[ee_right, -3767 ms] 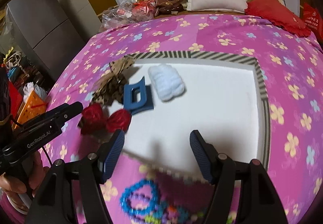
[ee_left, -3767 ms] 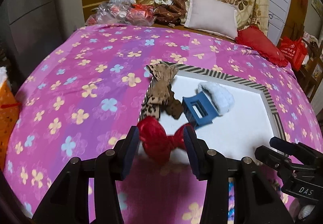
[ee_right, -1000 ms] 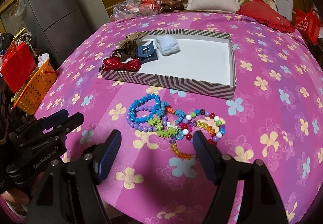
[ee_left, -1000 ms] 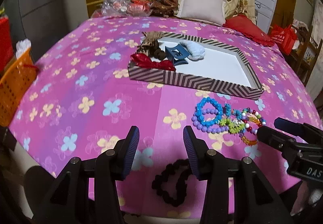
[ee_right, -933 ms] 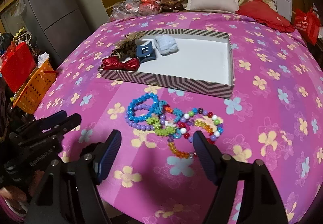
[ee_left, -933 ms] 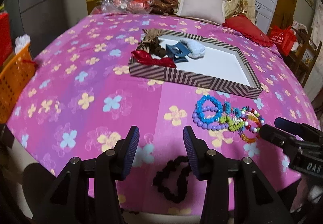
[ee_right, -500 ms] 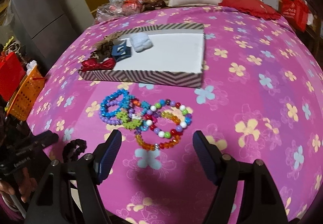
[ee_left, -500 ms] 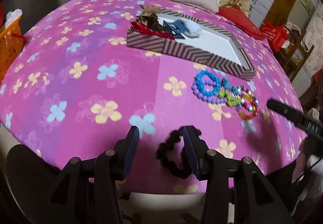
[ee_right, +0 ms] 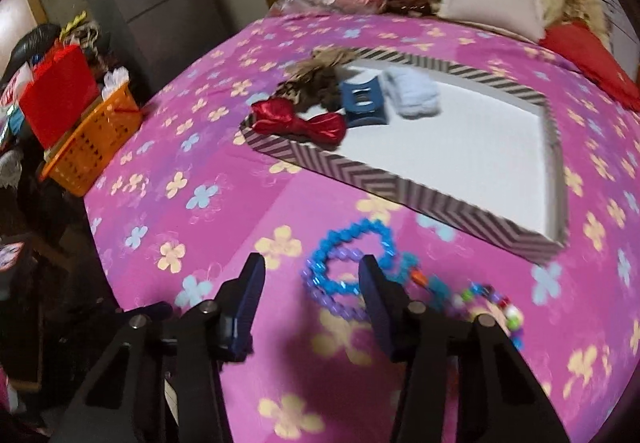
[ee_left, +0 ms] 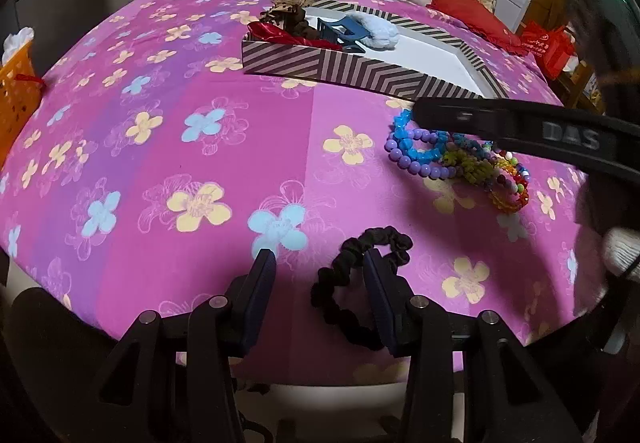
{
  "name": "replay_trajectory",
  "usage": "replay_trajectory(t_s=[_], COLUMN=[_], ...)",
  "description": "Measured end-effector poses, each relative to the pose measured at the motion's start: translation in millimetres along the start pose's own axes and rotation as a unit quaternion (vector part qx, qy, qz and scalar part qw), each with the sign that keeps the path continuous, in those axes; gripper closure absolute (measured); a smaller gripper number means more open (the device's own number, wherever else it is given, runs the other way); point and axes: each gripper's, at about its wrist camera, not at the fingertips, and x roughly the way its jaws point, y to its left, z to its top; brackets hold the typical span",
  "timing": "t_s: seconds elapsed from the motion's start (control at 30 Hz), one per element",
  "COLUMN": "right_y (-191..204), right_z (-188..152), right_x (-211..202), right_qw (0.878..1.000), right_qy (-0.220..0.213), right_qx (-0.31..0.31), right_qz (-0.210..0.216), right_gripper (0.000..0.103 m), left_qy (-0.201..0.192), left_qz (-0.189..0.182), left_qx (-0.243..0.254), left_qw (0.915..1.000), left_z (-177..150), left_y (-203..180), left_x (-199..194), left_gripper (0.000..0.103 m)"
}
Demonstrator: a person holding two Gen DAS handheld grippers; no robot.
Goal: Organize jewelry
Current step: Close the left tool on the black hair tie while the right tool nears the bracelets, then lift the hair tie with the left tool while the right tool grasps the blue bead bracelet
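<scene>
The left tool [ee_left: 316,283] points down at the near edge of the bed [ee_left: 168,171], which is covered with a pink flowered cloth. Its jaws stand apart and hold nothing. A black scrunchie [ee_left: 360,283] lies on the cloth at the fingertips: part of its loop is between the two fingers, and the rest passes under and behind the right finger. I cannot tell if the finger touches it.

Ahead of this tool and to its right lies a heap of bead bracelets [ee_left: 452,159], blue, purple, green and orange together. The right tool [ee_right: 310,297] reaches over this heap. Its jaws are closing, with a moderate gap between them; the blue and purple loops [ee_right: 344,267] lie just in front of its tips, partly between them, and the pads are not pressing on them. This view is blurred.

Farther ahead of both tools sits a striped box [ee_left: 344,65] with a white inside. In its far left corner are a red bow [ee_right: 300,121], a brown patterned piece [ee_right: 316,83], a blue hair clip [ee_right: 364,103] and a pale blue fluffy piece [ee_right: 412,95], close together.
</scene>
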Motion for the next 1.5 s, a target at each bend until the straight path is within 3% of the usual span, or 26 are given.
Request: replay_trajectory(t_s=[0.3, 0.37, 0.4, 0.43, 0.47, 0.6, 0.83, 0.93, 1.03, 1.1, 1.23, 1.5], right_y=[3, 2, 1, -2, -5, -24, -40, -39, -30, -20, -7, 3], right_z=[10, 11, 11, 12, 12, 12, 20, 25, 24, 20, 11, 18], right_x=[43, 46, 46, 46, 45, 28, -17, -25, -13, 6, 37, 52], right_qw=[0.999, 0.999, 0.999, 0.999, 0.999, 0.998, 0.996, 0.996, 0.998, 0.999, 0.999, 0.998], right_qy=[0.043, 0.041, 0.035, 0.035, 0.034, 0.011, -0.038, -0.040, -0.023, 0.006, 0.046, 0.040], right_qx=[-0.012, -0.016, -0.016, -0.012, -0.006, 0.034, 0.053, 0.046, 0.037, 0.020, 0.000, -0.027], right_qz=[-0.022, -0.015, -0.012, -0.005, 0.000, 0.041, 0.060, 0.059, 0.051, 0.030, 0.009, -0.034], right_gripper=[0.067, 0.078, 0.085, 0.088, 0.091, 0.094, 0.094, 0.094, 0.088, 0.065, 0.065, 0.065], left_qy=[0.000, -0.002, -0.003, -0.005, -0.002, -0.001, -0.037, -0.044, -0.044, -0.041, -0.035, -0.026], left_qz=[-0.003, -0.005, -0.008, -0.015, -0.026, -0.043, -0.033, -0.032, -0.031, -0.030, -0.027, -0.025], left_qx=[0.005, 0.004, 0.002, 0.000, -0.002, -0.006, 0.003, 0.004, 0.005, 0.005, 0.002, -0.008], left_qw=[1.0000, 1.0000, 1.0000, 0.9999, 0.9996, 0.9990, 0.9987, 0.9985, 0.9985, 0.9987, 0.9990, 0.9993], left_z=[3, 5, 6, 7, 8, 14, 33, 38, 35, 33, 29, 29], left_y=[-1, 0, 1, 2, 3, 6, 4, 3, 3, 3, 5, 9], left_x=[10, 11, 12, 12, 13, 12, -5, -10, -11, -10, -6, 2], left_gripper=[0.055, 0.056, 0.059, 0.074, 0.082, 0.090, 0.093, 0.093, 0.093, 0.093, 0.093, 0.093])
